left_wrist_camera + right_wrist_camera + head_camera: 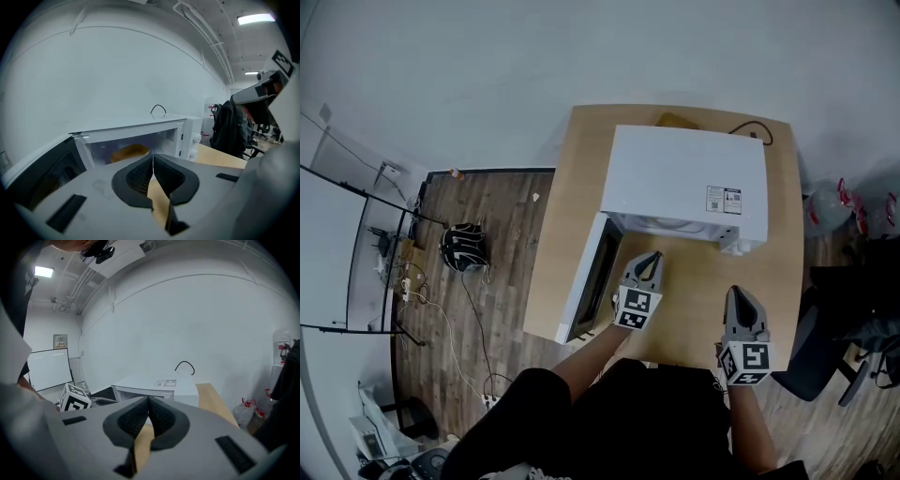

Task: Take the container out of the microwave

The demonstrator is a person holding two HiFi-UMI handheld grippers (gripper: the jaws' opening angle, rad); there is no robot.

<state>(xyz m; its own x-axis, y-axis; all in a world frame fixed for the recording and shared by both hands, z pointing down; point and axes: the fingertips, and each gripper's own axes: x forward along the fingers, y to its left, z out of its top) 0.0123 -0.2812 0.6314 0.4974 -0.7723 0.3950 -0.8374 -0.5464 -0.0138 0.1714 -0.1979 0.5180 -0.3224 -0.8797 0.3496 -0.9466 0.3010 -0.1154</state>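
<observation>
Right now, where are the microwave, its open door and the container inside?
microwave (684,178): head view, middle of its white top.
door (598,281): head view, dark inner pane.
container (129,152): left gripper view, visible tan side inside the cavity.

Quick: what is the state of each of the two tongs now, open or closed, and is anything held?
Left tongs: closed, holding nothing.
Right tongs: closed, holding nothing.

A white microwave (684,183) with a dark-windowed door (598,277) is seen on a pale wooden table (567,216), and a tan container (129,151) is glimpsed inside it. The left gripper (652,255) and right gripper (738,292) are finished in grey with black pads (139,176), and their marker cubes (636,307) are patterned in black-and-white squares. Brown plank floor (502,211) is shown at nine o'clock of the table.
</observation>
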